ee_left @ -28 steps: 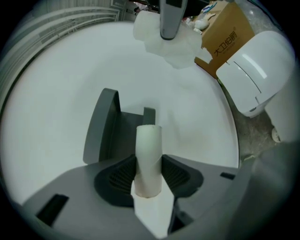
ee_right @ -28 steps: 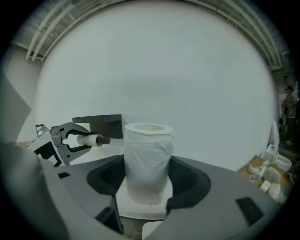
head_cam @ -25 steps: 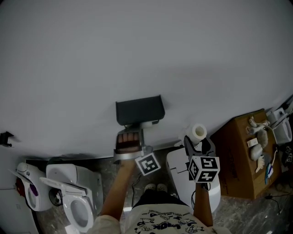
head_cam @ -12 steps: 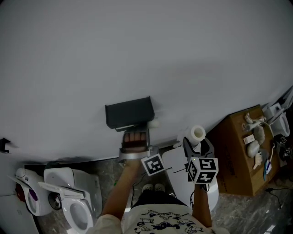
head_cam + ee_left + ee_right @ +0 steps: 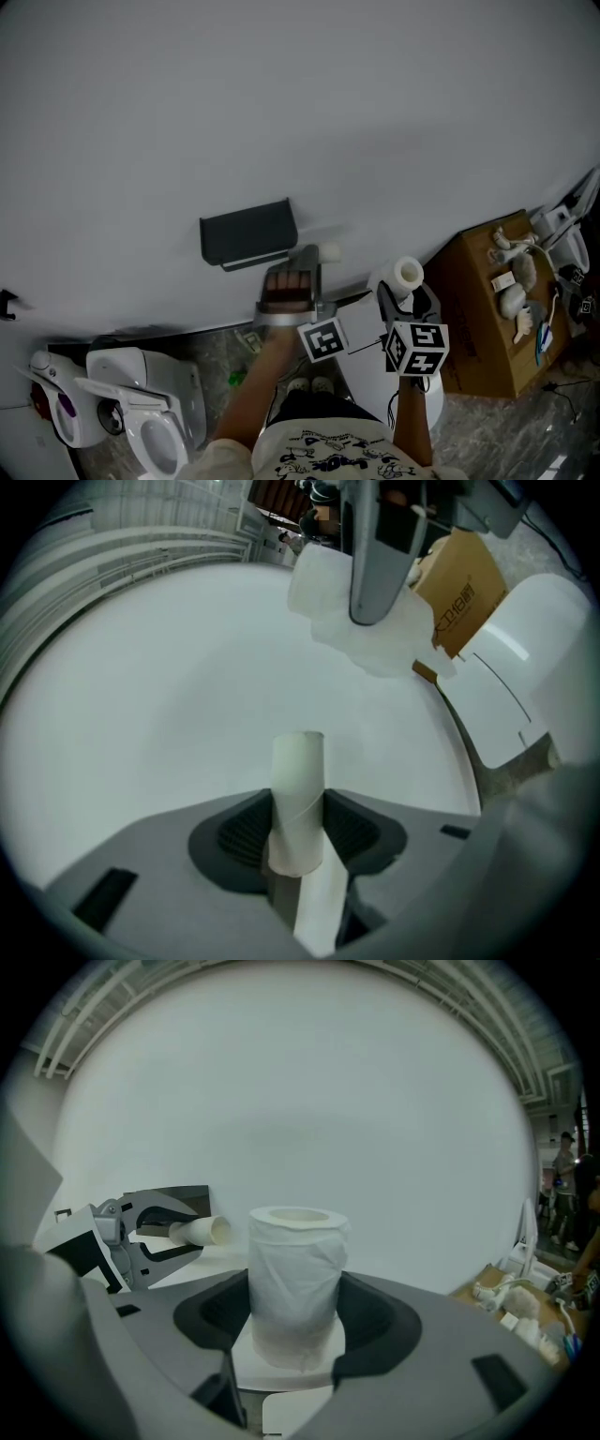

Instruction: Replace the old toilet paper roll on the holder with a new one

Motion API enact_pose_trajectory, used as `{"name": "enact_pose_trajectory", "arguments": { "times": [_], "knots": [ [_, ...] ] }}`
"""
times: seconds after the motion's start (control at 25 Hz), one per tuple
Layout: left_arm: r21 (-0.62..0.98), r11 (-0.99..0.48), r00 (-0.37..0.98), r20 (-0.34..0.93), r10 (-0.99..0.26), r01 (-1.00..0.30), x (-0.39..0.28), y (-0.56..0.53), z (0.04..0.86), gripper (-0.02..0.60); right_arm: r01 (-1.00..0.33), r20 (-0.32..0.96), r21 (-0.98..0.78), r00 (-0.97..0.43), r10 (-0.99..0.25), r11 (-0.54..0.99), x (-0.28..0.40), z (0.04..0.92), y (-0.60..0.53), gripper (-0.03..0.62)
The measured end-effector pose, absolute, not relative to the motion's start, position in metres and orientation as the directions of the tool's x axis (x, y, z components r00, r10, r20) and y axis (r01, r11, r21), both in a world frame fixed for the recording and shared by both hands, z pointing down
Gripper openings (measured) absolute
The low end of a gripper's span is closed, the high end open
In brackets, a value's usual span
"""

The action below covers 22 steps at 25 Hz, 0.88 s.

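An empty cardboard tube stands between the jaws of my left gripper, which is shut on it. In the head view that gripper and the tube are to the right of the black wall holder, clear of it. My right gripper is shut on a full white toilet paper roll, held upright. The head view shows the right gripper and new roll right of the left one. The right gripper view also shows the tube and holder.
A plain white wall fills the front. A toilet stands at lower left. A white bin sits below the grippers. A cardboard box with small items on top stands at right.
My left gripper has moved right, away from the holder, with the cardboard tube in it. The right gripper with the new roll has shifted only a little.
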<state>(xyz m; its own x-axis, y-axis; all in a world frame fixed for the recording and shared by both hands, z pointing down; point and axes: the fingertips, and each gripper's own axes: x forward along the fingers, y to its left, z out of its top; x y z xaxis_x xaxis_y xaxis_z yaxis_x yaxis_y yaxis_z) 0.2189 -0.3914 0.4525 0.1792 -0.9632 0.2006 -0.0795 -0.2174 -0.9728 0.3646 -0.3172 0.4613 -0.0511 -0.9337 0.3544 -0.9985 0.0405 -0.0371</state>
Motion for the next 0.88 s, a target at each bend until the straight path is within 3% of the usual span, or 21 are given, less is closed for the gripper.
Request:
{"name": "enact_pose_trajectory", "arguments": {
  "times": [0.2,0.52,0.88],
  "knots": [
    [-0.936,-0.306,0.248,0.26,-0.933,-0.172,0.229,-0.375,0.457,0.176,-0.998,0.349,-0.034,-0.062,-0.935,0.053,0.364,0.458,-0.317,0.29],
    [-0.787,-0.371,0.284,0.258,-0.924,-0.492,0.198,-0.356,0.444,0.176,-0.992,0.335,-0.024,-0.125,-0.934,0.124,0.342,0.451,-0.318,0.29],
    [-0.291,-0.419,0.368,0.214,-0.905,-0.86,0.136,-0.331,0.417,0.176,-0.978,0.333,-0.012,-0.2,-0.922,0.208,0.304,0.449,-0.326,0.29]
  ]
}}
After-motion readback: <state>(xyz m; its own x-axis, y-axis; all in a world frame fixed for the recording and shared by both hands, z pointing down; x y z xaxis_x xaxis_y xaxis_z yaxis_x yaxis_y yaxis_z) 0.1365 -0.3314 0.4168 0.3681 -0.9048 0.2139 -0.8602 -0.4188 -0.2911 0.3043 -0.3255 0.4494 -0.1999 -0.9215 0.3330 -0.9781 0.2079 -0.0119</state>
